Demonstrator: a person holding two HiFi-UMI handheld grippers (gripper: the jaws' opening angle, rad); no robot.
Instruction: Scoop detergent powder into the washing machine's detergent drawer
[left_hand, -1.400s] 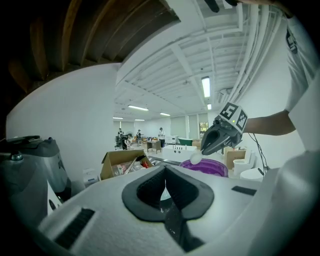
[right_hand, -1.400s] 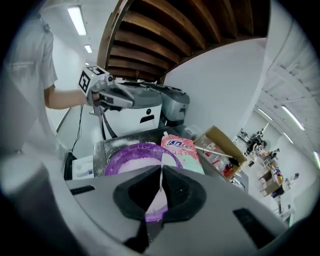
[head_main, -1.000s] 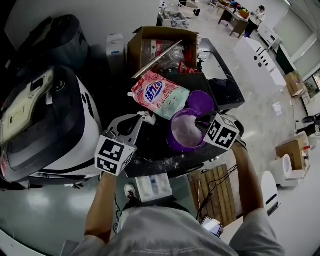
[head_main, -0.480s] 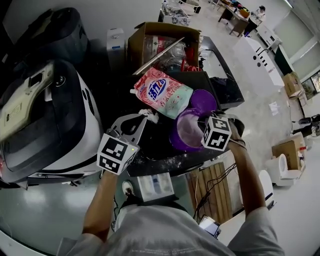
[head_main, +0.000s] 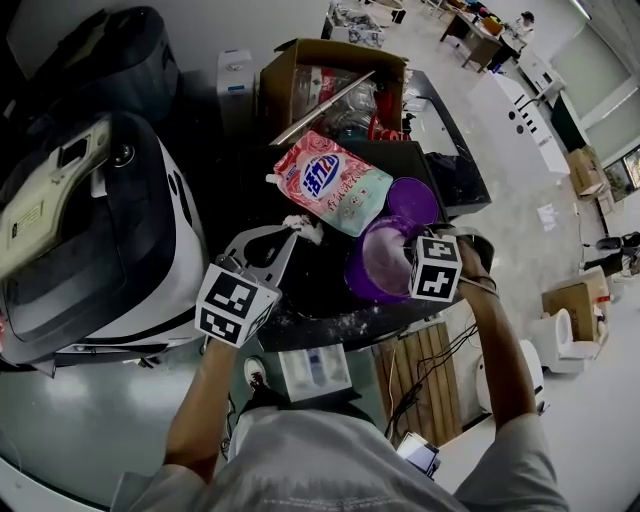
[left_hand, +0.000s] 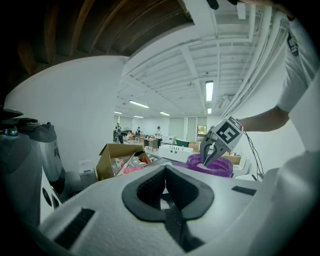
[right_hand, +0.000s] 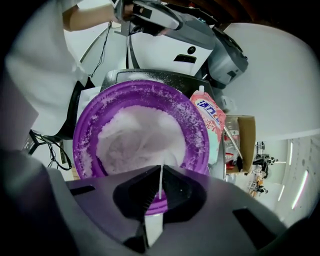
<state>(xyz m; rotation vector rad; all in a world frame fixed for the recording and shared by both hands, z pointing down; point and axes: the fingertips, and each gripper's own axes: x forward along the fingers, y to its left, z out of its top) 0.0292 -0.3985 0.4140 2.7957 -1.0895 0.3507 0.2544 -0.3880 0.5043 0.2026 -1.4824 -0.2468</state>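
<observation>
Your right gripper (right_hand: 160, 172) is pinching a thin white handle (right_hand: 153, 227), which shows edge-on between its pads. Its tips hang over the purple bowl (right_hand: 84, 145), which holds a heap of white powder (right_hand: 135, 140). In your head view this gripper (head_main: 400, 258) reaches into the bowl (head_main: 362, 285) from the right.

Your left gripper (left_hand: 165, 175) has its jaws pressed together with nothing between them. It sits (head_main: 285, 240) over the dark table (head_main: 310, 290), left of the bowl and apart from it. Spilled powder dusts the tabletop near its edge.

A pink detergent bag (head_main: 335, 185) lies just behind the bowl, with a purple lid (head_main: 412, 200) beside it. The washing machine (head_main: 100, 240) stands at your left. An open cardboard box (head_main: 330, 85) sits beyond the bag.
</observation>
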